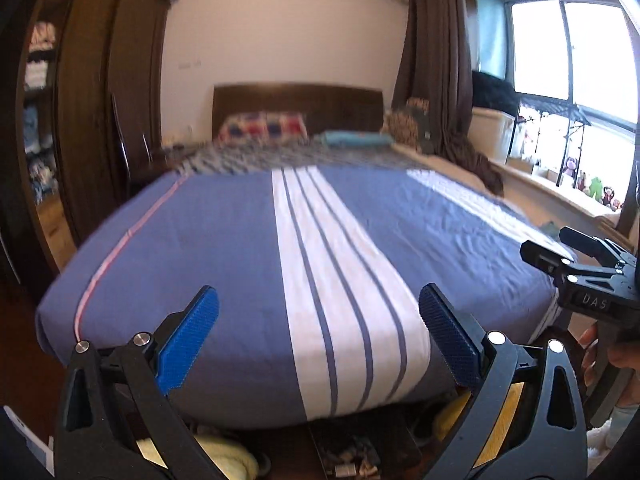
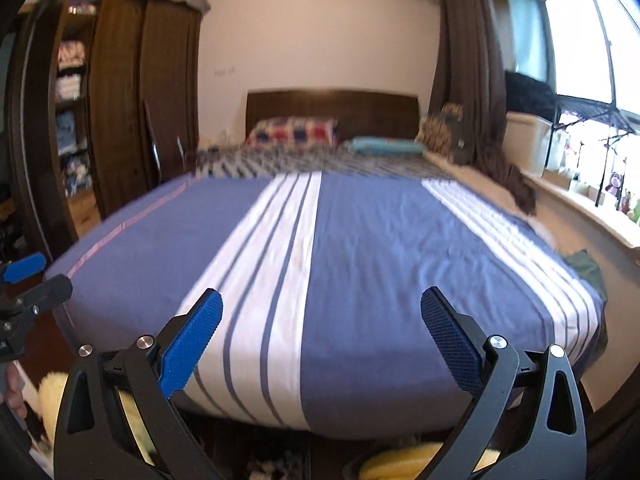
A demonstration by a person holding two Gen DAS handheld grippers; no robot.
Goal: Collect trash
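No trash shows clearly in either view. My left gripper (image 1: 318,312) is open and empty, held above the foot end of a bed (image 1: 224,240) with a blue cover and white stripes. My right gripper (image 2: 320,316) is open and empty, over the same bed (image 2: 380,248). The right gripper also shows at the right edge of the left wrist view (image 1: 560,252), seen from the side. The left gripper shows at the left edge of the right wrist view (image 2: 28,280). A dark green crumpled thing (image 2: 586,266) lies at the bed's right edge; I cannot tell what it is.
Pillows (image 1: 264,126) and a wooden headboard (image 1: 296,100) are at the far end. A dark wardrobe (image 1: 112,100) stands on the left. A window sill with toys (image 1: 592,188) runs along the right. Yellow fluffy slippers (image 2: 400,460) and small items lie on the floor below the bed's foot.
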